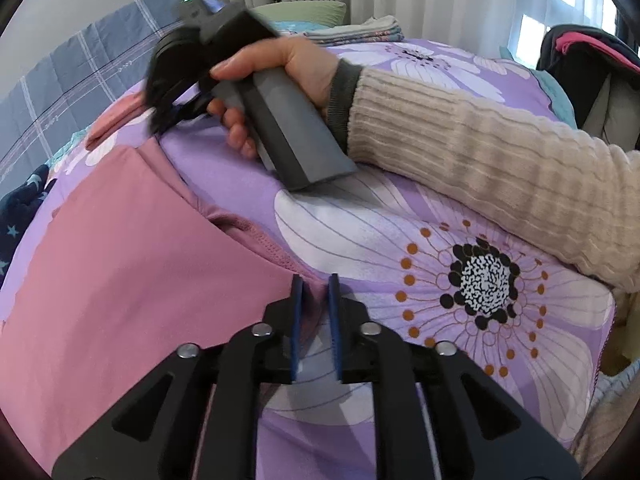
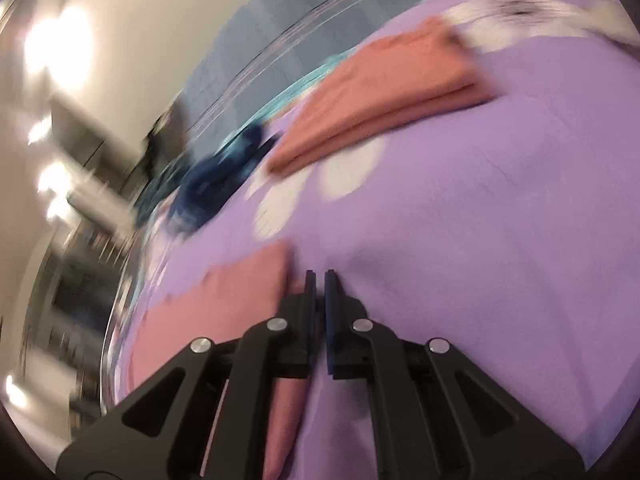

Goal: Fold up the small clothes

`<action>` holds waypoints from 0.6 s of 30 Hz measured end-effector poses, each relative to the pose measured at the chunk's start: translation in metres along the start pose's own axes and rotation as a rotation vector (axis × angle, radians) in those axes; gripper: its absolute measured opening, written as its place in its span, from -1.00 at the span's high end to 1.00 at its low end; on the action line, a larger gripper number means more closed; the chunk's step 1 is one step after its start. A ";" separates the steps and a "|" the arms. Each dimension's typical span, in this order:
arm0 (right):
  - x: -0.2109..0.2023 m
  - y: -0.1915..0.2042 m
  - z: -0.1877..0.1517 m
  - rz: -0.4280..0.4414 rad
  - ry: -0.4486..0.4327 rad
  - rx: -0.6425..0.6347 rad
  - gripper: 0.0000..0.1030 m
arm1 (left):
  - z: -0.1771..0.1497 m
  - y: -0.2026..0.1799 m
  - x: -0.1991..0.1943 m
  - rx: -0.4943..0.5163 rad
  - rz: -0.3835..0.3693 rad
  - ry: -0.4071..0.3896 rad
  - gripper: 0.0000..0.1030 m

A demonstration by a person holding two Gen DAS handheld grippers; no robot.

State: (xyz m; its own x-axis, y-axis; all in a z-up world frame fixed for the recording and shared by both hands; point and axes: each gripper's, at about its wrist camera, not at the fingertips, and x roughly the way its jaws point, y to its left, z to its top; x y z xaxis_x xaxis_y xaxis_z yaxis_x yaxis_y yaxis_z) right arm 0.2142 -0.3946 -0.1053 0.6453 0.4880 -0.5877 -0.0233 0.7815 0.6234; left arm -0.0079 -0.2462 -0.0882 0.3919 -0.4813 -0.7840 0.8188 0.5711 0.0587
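A pink garment (image 1: 120,280) lies flat on the purple flowered bedspread (image 1: 400,240), filling the left of the left wrist view. My left gripper (image 1: 316,280) stands over its near right corner. Its blue pads are apart, with the cloth's edge between them and not pinched. My right gripper (image 1: 160,116), blurred and held by a hand (image 1: 304,68), is at the garment's far corner. In the right wrist view the right gripper (image 2: 320,274) is shut. A fold of the pink garment (image 2: 232,300) runs under its left finger towards the camera.
A folded salmon piece (image 2: 384,96) lies further along the bedspread (image 2: 480,240), with a navy star-print cloth (image 2: 216,184) at its left edge. A cream sleeve (image 1: 480,152) crosses the bed. Folded clothes (image 1: 360,30) are stacked at the back, beside a blue plaid sheet (image 1: 60,80).
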 end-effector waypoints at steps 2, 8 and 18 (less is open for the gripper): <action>-0.031 -0.001 0.000 -0.129 -0.095 0.044 0.51 | -0.001 0.003 -0.016 -0.033 -0.001 -0.044 0.62; -0.096 0.050 -0.043 -0.087 -0.056 -0.219 0.42 | -0.030 0.046 -0.097 -0.229 0.010 -0.232 0.24; -0.087 0.225 -0.193 0.000 0.043 -0.782 -0.03 | -0.188 0.164 -0.240 -0.729 0.566 -0.317 0.15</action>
State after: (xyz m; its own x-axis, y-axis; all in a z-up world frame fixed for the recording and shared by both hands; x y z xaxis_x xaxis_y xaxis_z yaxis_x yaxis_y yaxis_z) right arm 0.0054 -0.1863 -0.0129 0.6155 0.4904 -0.6170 -0.5650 0.8203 0.0884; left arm -0.0461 0.0880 -0.0061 0.8292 -0.1044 -0.5491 0.0556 0.9929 -0.1048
